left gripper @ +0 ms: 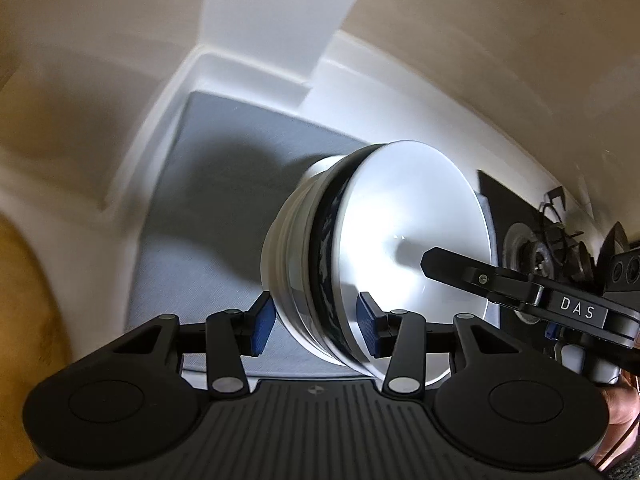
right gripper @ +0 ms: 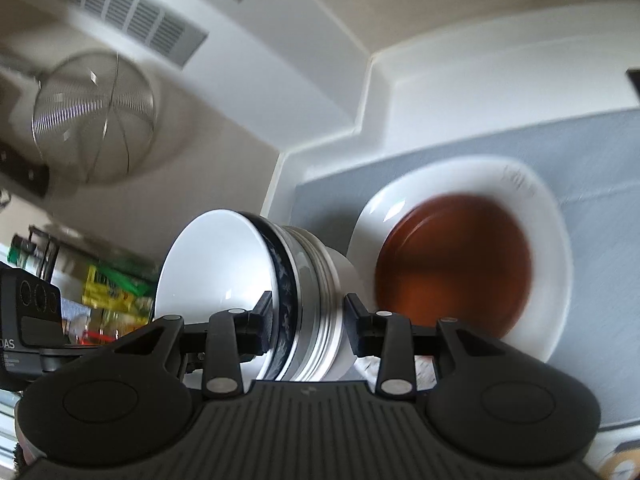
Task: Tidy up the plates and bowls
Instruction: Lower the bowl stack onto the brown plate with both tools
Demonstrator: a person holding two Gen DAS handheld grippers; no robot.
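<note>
left hand-held gripper [left gripper: 316,326] pinching stacked bowls [left gripper: 360,256] | right hand-held gripper [right gripper: 308,318] pinching same stack | grey mat [left gripper: 208,184] beneath

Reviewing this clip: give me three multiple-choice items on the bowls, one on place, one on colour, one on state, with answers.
1. Beside the stack of bowls in the right wrist view lies:
A a white plate holding a brown dish
B a kettle
C a cutting board

2. The patterned band on one bowl is:
A red
B dark blue
C yellow

3. The stack is:
A flat on the mat
B tipped on its side between jaws
C broken

Answers: 1 A, the white plate sits just right of it. 2 B, dark blue rim. 3 B, both the left gripper and right gripper straddle it.
</note>
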